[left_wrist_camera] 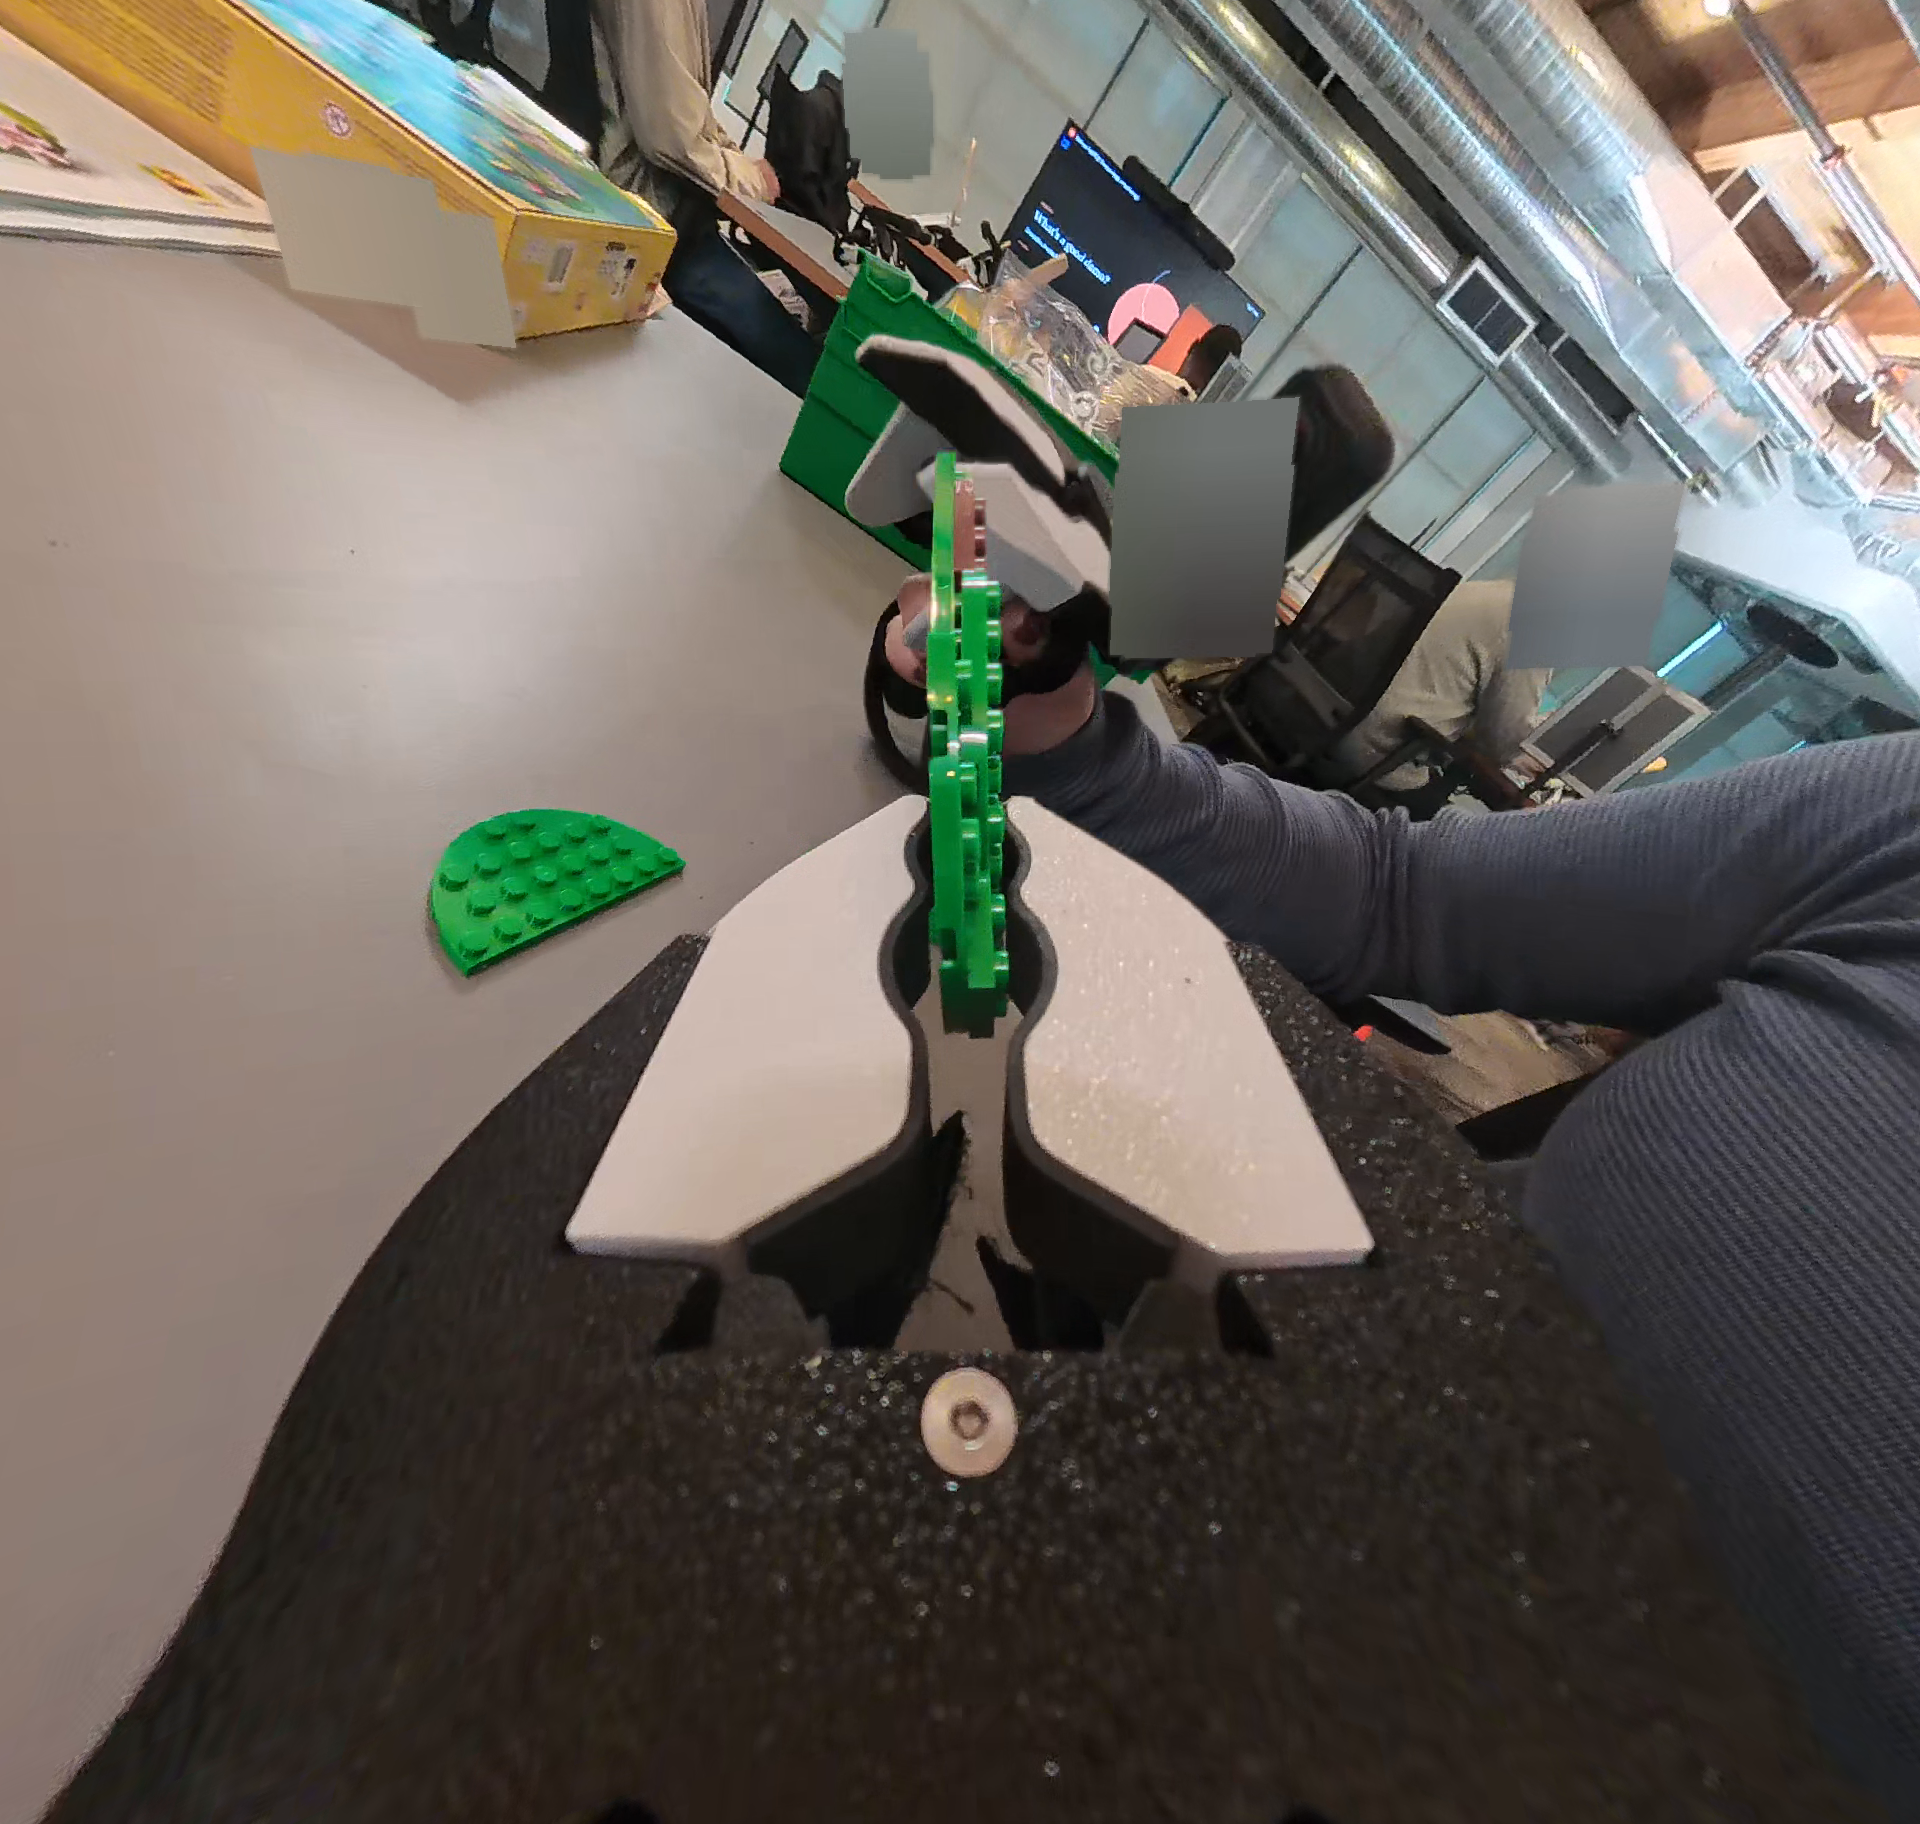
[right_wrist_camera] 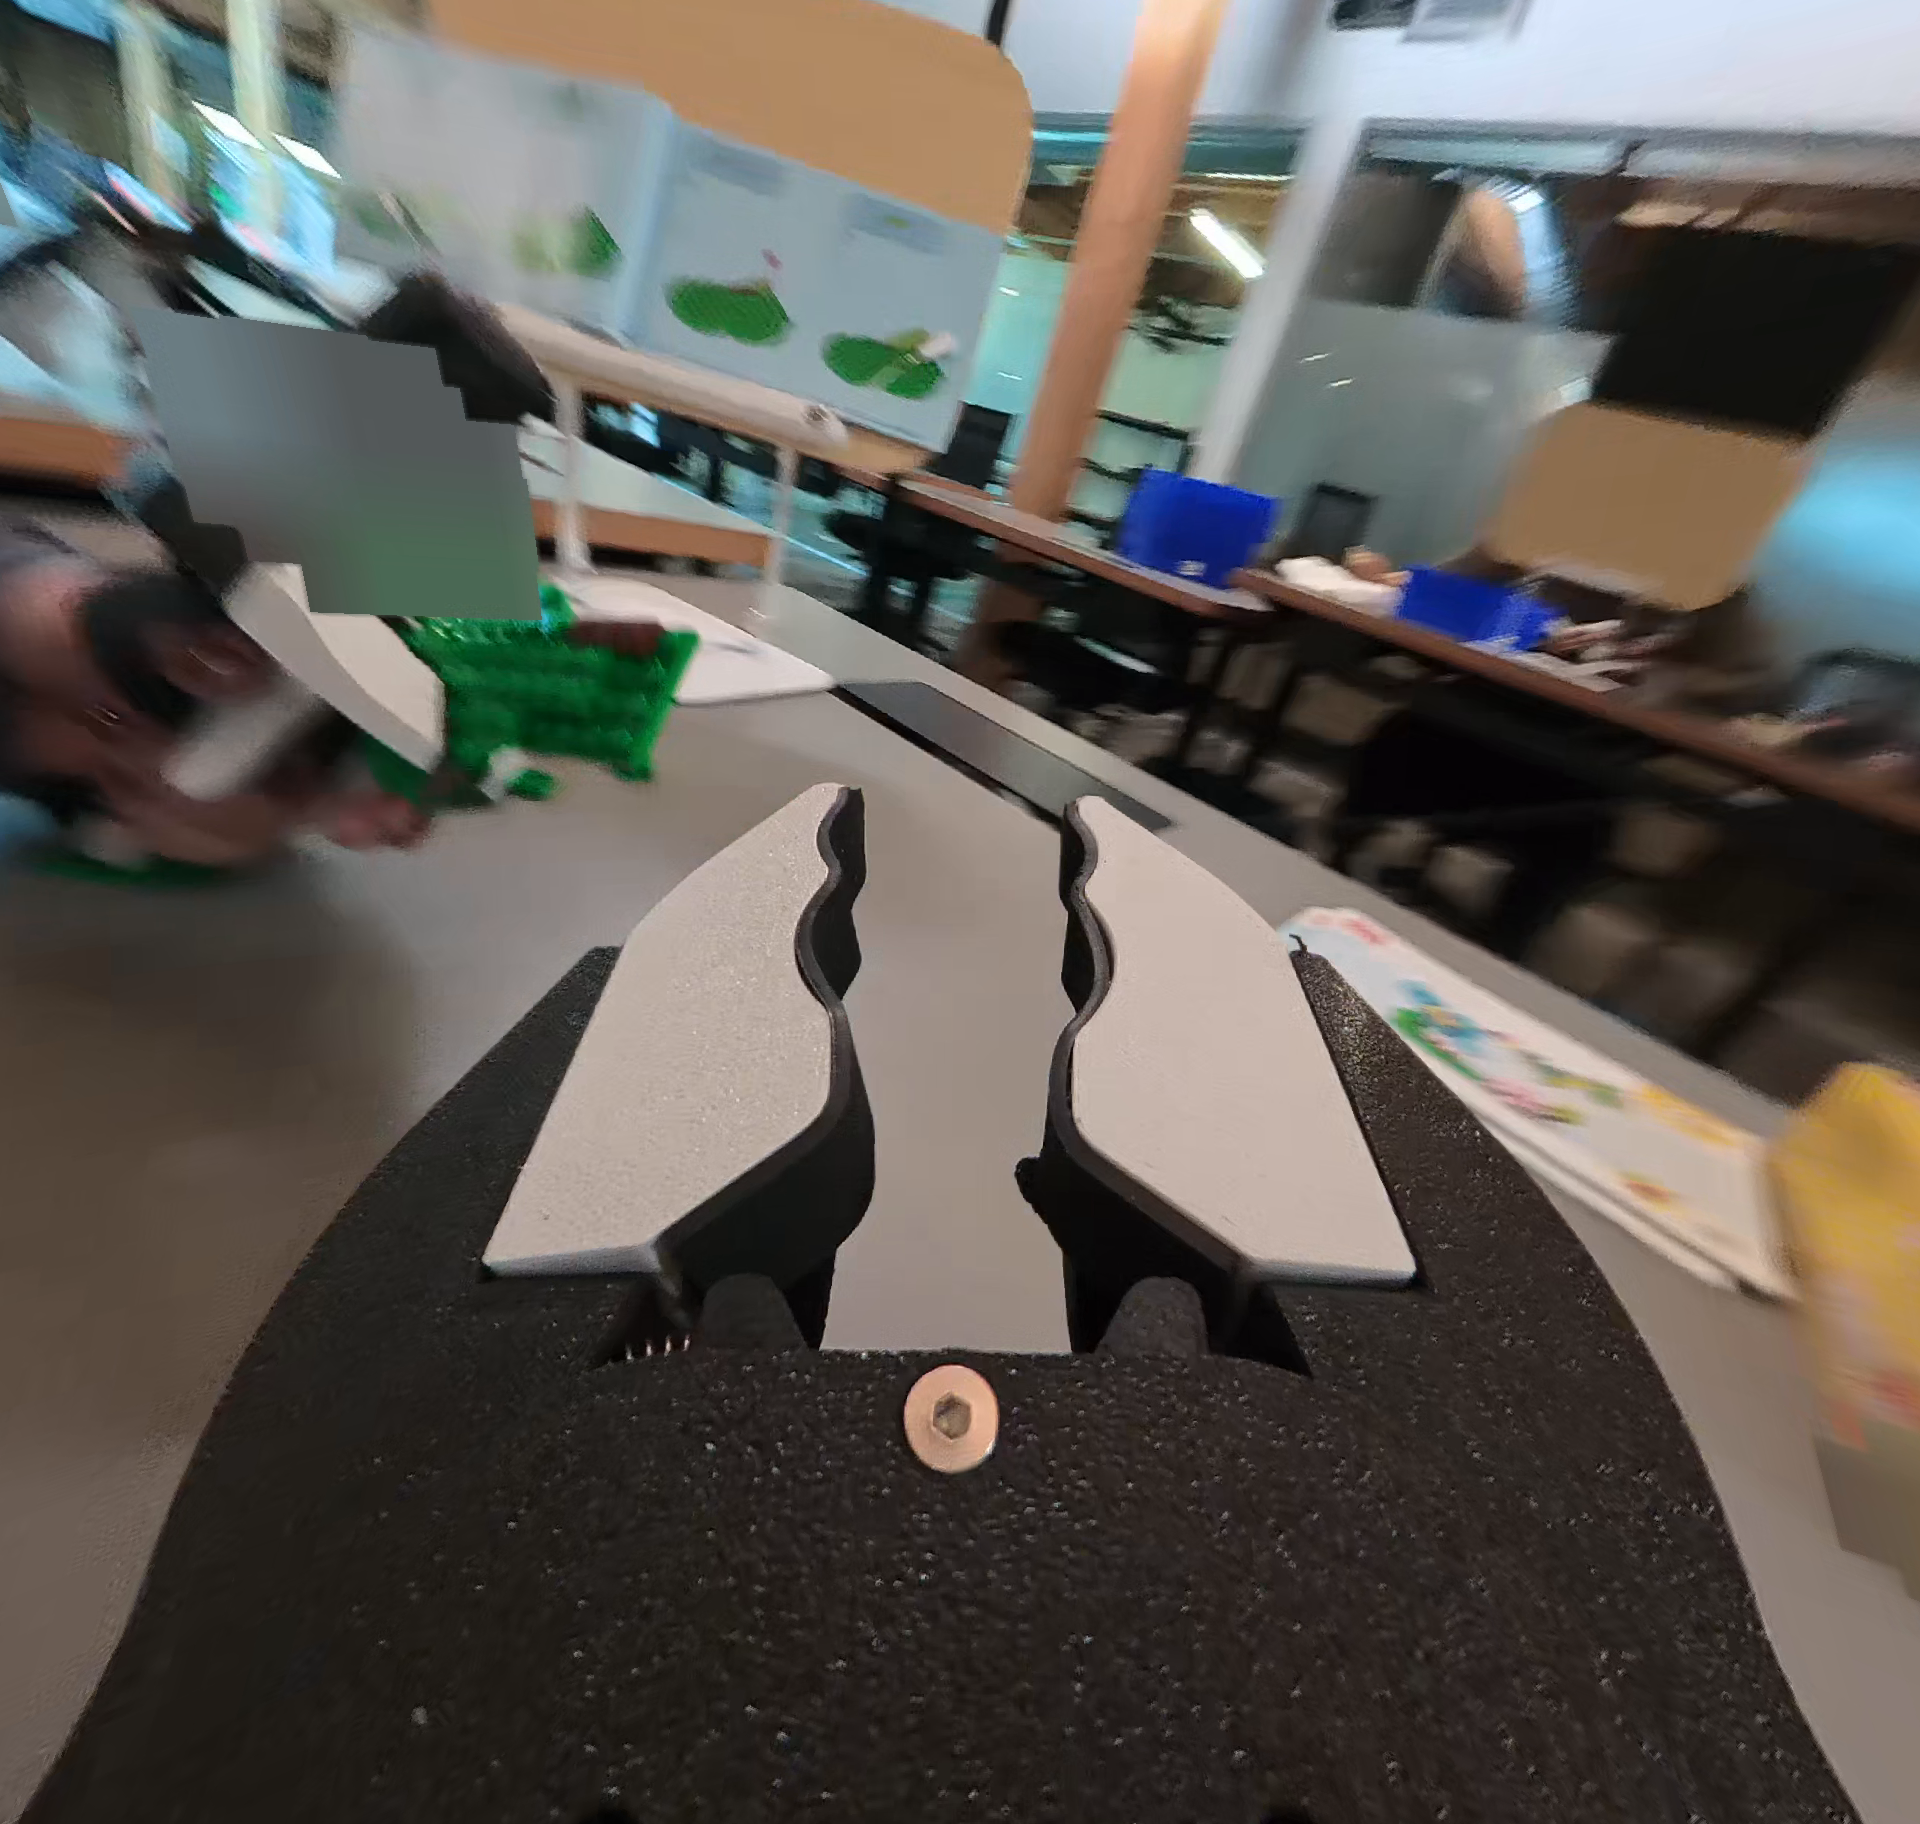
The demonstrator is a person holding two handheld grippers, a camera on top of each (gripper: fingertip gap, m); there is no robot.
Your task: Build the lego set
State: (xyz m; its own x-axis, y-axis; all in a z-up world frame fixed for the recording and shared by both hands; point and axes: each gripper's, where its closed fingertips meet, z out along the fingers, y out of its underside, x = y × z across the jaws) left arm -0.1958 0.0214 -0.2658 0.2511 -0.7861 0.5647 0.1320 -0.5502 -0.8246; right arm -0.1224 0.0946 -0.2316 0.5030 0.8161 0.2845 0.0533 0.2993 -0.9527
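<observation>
My left gripper (left_wrist_camera: 964, 818) is shut on a green studded plate assembly (left_wrist_camera: 961, 694), held edge-on and upright above the grey table (left_wrist_camera: 312, 631). A small brown piece (left_wrist_camera: 974, 517) sits near its top end. My right gripper (right_wrist_camera: 961, 818) is open and empty, above the table and apart from the assembly. It also shows in the left wrist view (left_wrist_camera: 992, 465), close beside the assembly's top end. The right wrist view shows the assembly (right_wrist_camera: 561, 694) at the left, in the left gripper's fingers (right_wrist_camera: 343, 673). A loose green half-round plate (left_wrist_camera: 551, 886) lies flat on the table.
A yellow set box (left_wrist_camera: 312, 112) and an instruction booklet (left_wrist_camera: 83, 174) lie at the table's far side; both show in the right wrist view, the booklet (right_wrist_camera: 1538, 1088) and the box (right_wrist_camera: 1860, 1255). A green bin (left_wrist_camera: 852, 392) holds plastic bags. People sit at desks beyond. The left gripper's tips are roughly 12 cm from the right gripper's.
</observation>
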